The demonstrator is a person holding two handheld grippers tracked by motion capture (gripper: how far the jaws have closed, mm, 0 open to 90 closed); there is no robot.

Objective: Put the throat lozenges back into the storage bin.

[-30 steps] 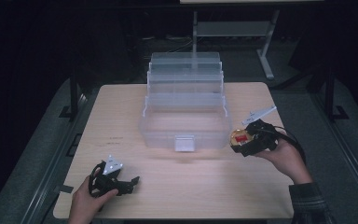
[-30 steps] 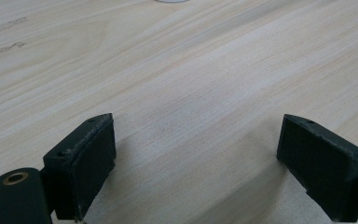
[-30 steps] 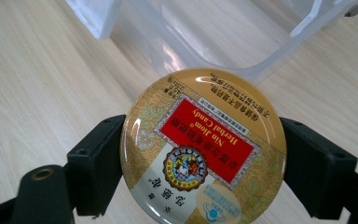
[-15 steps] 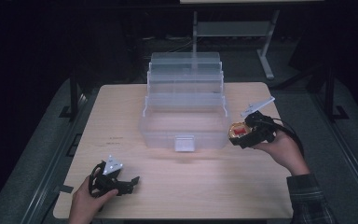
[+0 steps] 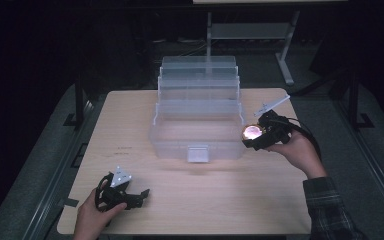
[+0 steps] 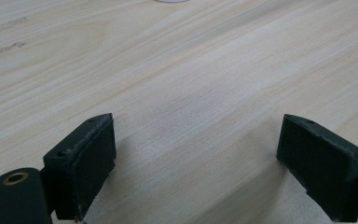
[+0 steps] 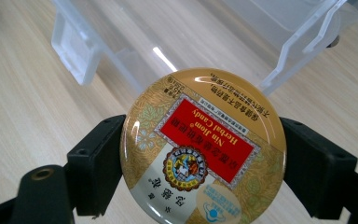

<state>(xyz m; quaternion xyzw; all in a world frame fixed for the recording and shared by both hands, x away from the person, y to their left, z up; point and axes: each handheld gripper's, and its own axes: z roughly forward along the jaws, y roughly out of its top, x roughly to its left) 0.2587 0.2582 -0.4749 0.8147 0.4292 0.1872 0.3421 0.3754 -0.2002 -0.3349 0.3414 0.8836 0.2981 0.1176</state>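
- Right gripper [image 7: 203,158] is clamped on a round gold candy tin [image 7: 203,150], one black pad pressing each side of its rim. The red label reads "Nin Jiom Herbal Candy", upside down in the right gripper view.
- From the high view, that tin [image 5: 251,132] hangs in the air just beside the right front corner of the clear plastic organizer box [image 5: 198,115], not touching the table [image 5: 130,125].
- The box is folded open with its tiers stepped up toward the back, and there's a latch tab at the front.
- Left gripper [image 6: 196,158] is low over bare wood near the front left, jaws spread wide with nothing between them.
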